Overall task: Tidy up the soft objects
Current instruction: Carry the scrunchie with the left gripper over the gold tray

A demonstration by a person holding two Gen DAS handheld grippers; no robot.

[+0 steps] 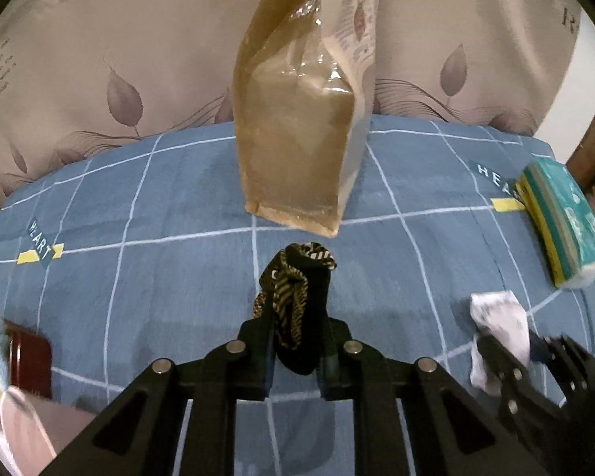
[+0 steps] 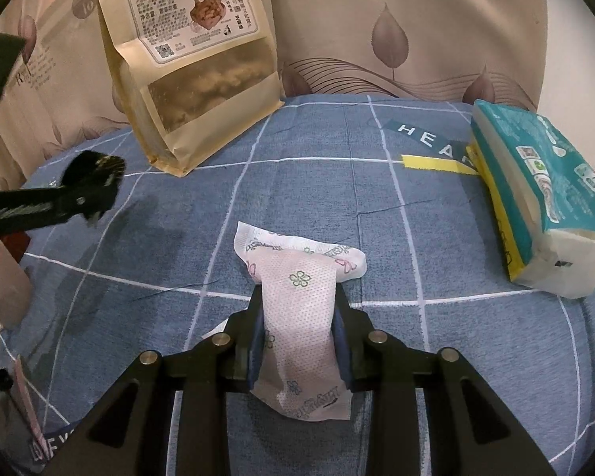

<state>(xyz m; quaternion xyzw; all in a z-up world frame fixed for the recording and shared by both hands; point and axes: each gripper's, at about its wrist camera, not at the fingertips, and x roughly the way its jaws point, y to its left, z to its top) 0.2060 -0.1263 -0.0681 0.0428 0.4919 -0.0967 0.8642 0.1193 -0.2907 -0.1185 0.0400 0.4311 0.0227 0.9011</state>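
My left gripper (image 1: 297, 341) is shut on a black and gold striped cloth (image 1: 293, 297) and holds it above the blue checked bedsheet (image 1: 139, 277), in front of a tan snack bag (image 1: 297, 139). My right gripper (image 2: 297, 341) is shut on a white floral soft pad (image 2: 297, 309) and holds it over the sheet (image 2: 317, 182). The right gripper with its pad shows at the right edge of the left wrist view (image 1: 503, 341). The left gripper with its dark cloth shows at the left of the right wrist view (image 2: 87, 190).
The tan snack bag (image 2: 186, 71) stands at the back against a leaf-patterned curtain (image 2: 396, 31). A teal and yellow tissue pack (image 2: 535, 198) lies at the right, also seen in the left wrist view (image 1: 559, 222). A dark red box (image 1: 27, 357) and pink items sit at the left edge.
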